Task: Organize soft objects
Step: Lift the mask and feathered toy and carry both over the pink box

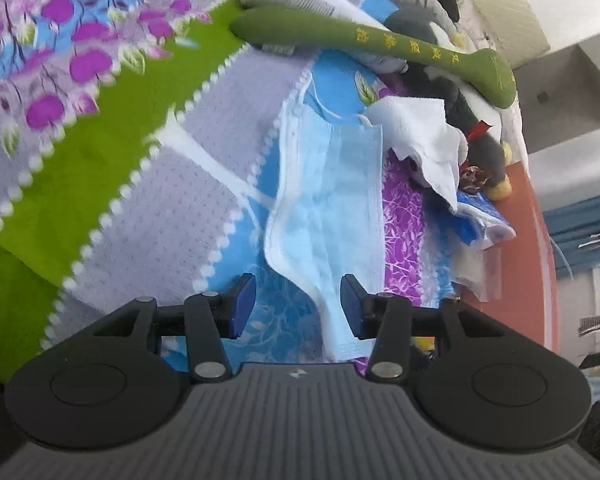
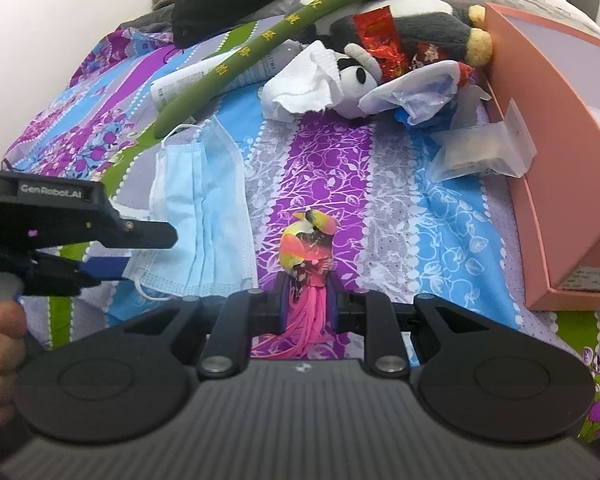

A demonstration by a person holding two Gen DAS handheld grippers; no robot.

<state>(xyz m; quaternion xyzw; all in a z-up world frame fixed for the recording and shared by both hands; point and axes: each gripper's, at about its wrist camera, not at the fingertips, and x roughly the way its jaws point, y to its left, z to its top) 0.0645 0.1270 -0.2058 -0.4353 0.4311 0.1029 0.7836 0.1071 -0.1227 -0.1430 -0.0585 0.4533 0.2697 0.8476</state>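
Between your right tool's [image 2: 307, 304] blue pads sits a small pink, yellow and orange toy bird [image 2: 309, 256], pinched at its lower body with its pink tail strands trailing back toward the camera; the tool is closed on it, held over the purple stripe of the patterned bedsheet [image 2: 440, 216]. Your left tool [image 1: 298, 306] is spread open, its pads on either side of the near edge of a light blue surgical mask [image 1: 328, 200] that lies flat on the sheet; whether the pads touch the mask I cannot tell. In the right wrist view the same tool [image 2: 112, 252] reaches in from the left at the mask's [image 2: 204, 220] near corner. Toward the far side of the bed lies a heap: a long green plush stick [image 2: 284, 28] with yellow characters resting across a white tube [image 2: 188, 80], a crumpled white tissue [image 2: 304, 84], a panda plush [image 2: 380, 60] and a clear plastic bag [image 2: 480, 148]. A pink cardboard box [image 2: 560, 160] stands open at the bed's right edge, just beside the bag.
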